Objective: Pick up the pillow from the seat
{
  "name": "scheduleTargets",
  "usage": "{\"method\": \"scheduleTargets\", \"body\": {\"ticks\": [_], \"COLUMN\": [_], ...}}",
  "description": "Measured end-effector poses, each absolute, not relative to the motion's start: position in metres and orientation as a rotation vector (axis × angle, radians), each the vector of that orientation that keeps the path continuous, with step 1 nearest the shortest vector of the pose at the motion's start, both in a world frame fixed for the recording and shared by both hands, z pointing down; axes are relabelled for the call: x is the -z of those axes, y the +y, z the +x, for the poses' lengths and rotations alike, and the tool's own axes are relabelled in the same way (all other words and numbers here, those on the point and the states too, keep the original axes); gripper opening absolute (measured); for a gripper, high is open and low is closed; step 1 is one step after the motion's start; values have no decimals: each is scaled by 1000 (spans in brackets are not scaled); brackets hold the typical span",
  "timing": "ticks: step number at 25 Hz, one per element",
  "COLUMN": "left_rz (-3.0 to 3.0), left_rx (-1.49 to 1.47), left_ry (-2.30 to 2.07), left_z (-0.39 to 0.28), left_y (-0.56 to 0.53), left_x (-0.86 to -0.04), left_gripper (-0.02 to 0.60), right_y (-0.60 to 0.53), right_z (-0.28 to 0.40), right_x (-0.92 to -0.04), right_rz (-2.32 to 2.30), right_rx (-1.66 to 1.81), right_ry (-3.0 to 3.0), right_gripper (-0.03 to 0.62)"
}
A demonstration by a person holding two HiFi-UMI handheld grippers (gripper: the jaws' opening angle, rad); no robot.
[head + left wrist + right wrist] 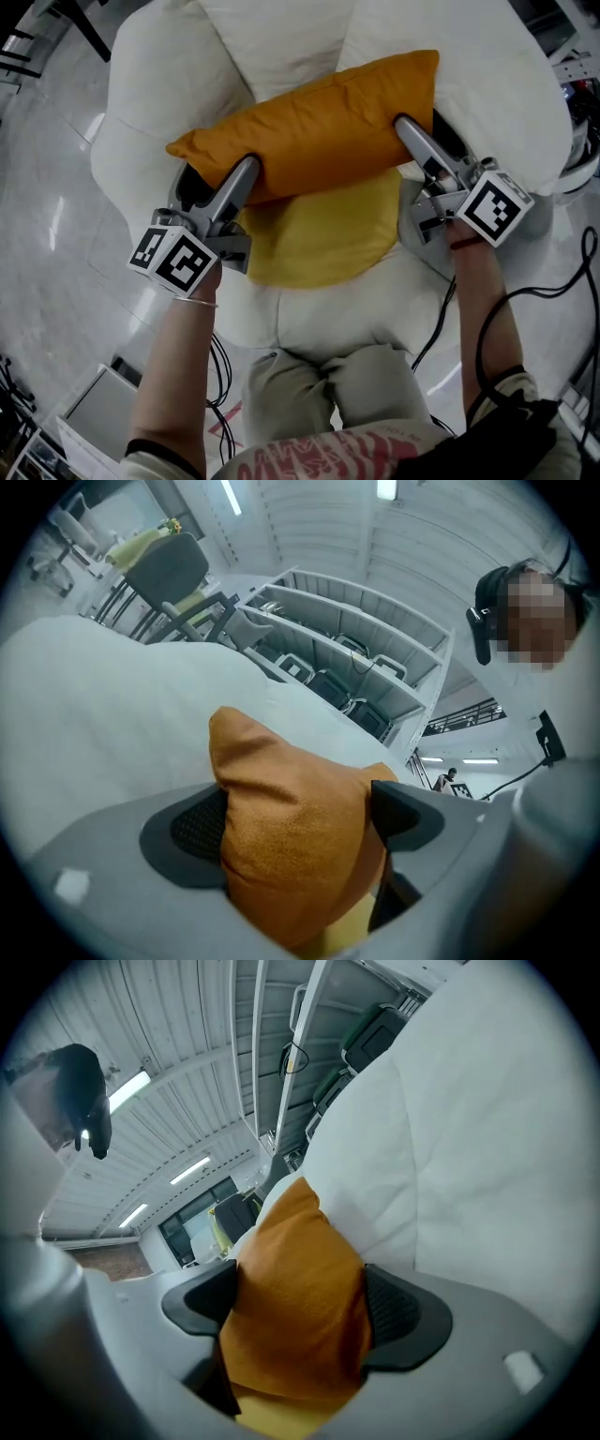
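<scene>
An orange pillow (319, 122) lies across a white padded seat (150, 94), on top of a yellow cushion (323, 234). My left gripper (246, 173) holds the pillow's left end, with its upper finger pressed into the fabric. My right gripper (405, 127) grips the right end the same way. In the left gripper view, the pillow (281, 855) fills the gap between the two dark pads of the left gripper (300, 822) and touches both. In the right gripper view, the pillow (291, 1335) bulges between the pads of the right gripper (300, 1307). The lower fingers are hidden under the pillow in the head view.
The seat's tall white back cushions (450, 47) rise right behind the pillow. Black cables (553, 281) trail over the shiny floor at the right, and more hang under the seat's front. A metal rack with bins (347, 658) and chairs (169, 574) stand beyond the seat.
</scene>
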State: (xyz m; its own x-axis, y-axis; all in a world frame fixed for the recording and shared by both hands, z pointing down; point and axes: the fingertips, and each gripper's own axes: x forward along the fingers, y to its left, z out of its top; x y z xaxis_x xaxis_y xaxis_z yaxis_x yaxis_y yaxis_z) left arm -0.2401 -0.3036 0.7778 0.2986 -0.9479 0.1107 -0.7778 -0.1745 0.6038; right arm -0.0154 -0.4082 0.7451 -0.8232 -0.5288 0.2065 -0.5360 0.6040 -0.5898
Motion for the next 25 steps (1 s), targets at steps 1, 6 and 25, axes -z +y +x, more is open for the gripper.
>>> {"method": "scheduleTargets", "body": {"ticks": [1, 6, 25], "left_rz": [2011, 2005, 1794], "left_rx": [393, 312, 61], "left_ry": [-1534, -1525, -1454], "left_z": [-238, -225, -197], "left_y": [-303, -296, -158], "left_x": [-776, -762, -676], "left_gripper": [473, 433, 423], "right_y": [-407, -393, -237], "right_z": [-14, -1, 31], "right_x": [-744, -738, -677], "right_rz": [930, 928, 998], "right_rx": [-1045, -1153, -1612], "right_ry": [-2799, -2732, -2326], "right_gripper": [426, 390, 371]}}
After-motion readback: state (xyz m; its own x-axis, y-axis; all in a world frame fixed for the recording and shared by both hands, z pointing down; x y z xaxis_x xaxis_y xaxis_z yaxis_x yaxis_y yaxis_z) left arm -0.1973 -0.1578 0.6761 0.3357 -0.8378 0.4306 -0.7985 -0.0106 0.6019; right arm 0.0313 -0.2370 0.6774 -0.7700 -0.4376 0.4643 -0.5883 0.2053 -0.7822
